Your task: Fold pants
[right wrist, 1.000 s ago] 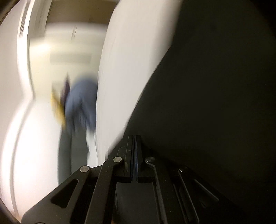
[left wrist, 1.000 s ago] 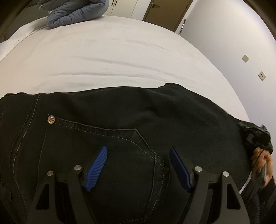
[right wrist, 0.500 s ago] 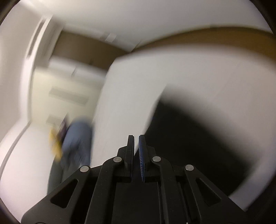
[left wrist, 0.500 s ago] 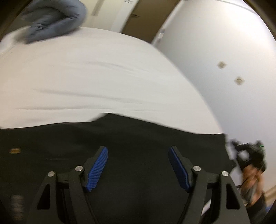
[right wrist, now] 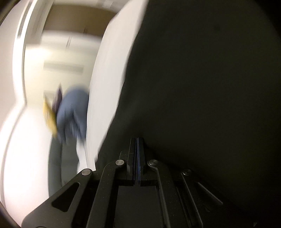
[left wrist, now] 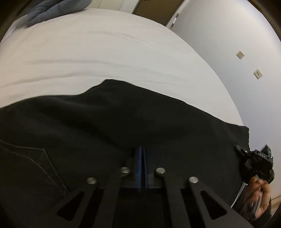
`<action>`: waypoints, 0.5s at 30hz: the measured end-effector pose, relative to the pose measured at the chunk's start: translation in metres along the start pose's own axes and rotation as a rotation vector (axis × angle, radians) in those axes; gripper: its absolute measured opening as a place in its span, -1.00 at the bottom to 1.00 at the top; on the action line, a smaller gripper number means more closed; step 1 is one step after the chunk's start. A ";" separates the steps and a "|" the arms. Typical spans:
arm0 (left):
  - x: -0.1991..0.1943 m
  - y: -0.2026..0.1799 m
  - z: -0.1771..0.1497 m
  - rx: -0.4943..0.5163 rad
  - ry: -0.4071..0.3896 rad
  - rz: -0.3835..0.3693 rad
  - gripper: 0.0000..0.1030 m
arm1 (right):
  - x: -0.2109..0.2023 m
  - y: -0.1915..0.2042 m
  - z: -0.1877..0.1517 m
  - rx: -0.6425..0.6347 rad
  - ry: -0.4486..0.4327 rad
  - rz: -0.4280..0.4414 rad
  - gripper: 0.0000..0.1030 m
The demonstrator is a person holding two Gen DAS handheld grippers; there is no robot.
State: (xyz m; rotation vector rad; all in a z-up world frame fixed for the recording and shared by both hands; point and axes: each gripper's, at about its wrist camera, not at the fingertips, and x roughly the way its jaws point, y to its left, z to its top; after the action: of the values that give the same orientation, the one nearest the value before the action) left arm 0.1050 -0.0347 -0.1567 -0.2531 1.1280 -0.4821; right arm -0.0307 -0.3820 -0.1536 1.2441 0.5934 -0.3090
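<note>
Black pants (left wrist: 105, 122) lie flat across a white bed (left wrist: 105, 52), a stitched back pocket (left wrist: 35, 157) at lower left. My left gripper (left wrist: 140, 150) is over the pants' near part, its blue pads closing tight together on a pinch of the black cloth. At the pants' right end a hand (left wrist: 260, 193) holds my right gripper (left wrist: 240, 149) against the hem corner. In the right wrist view that gripper (right wrist: 136, 140) is closing shut where the black pants (right wrist: 202, 87) begin, and the cloth fills the right side of the blurred picture.
A blue-grey padded garment (left wrist: 52, 8) lies bunched at the bed's far left corner, also the blurred blue garment (right wrist: 72, 112) in the right wrist view. A white wall (left wrist: 228, 35) with two small plates runs close along the bed's right side. A brown door (left wrist: 154, 10) stands behind.
My left gripper slid right along the pants, off the pocket, and its wide-open jaws snapped shut on the cloth. The right gripper swung about, parted slightly and closed again.
</note>
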 end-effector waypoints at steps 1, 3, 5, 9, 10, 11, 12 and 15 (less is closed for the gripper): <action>0.000 0.002 -0.001 -0.001 -0.003 -0.002 -0.93 | -0.012 -0.004 0.004 0.007 -0.045 -0.028 -1.00; -0.001 0.004 -0.005 0.009 -0.010 0.003 -0.92 | -0.046 -0.007 0.012 0.041 -0.162 -0.111 -1.00; -0.003 0.004 -0.002 0.007 -0.014 0.002 -0.92 | -0.063 0.004 0.015 0.030 -0.237 -0.177 -1.00; -0.004 0.006 -0.003 0.007 -0.021 0.001 -0.92 | -0.053 0.057 -0.025 -0.063 -0.225 -0.125 -0.86; -0.004 0.006 -0.004 0.008 -0.022 0.003 -0.92 | -0.037 0.072 -0.041 -0.093 -0.168 -0.082 -0.86; -0.005 0.006 -0.005 0.009 -0.022 0.004 -0.92 | -0.022 0.084 -0.054 -0.123 -0.110 -0.054 -0.86; -0.005 0.005 -0.005 0.009 -0.022 0.005 -0.92 | 0.008 0.104 -0.079 -0.170 -0.009 -0.009 -0.86; -0.004 0.001 -0.006 0.008 -0.027 0.011 -0.92 | 0.077 0.135 -0.144 -0.219 0.205 0.069 -0.87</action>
State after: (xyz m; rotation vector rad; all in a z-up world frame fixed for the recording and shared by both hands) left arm 0.0982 -0.0310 -0.1564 -0.2456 1.1008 -0.4727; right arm 0.0663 -0.1969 -0.1197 1.0879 0.7376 -0.0563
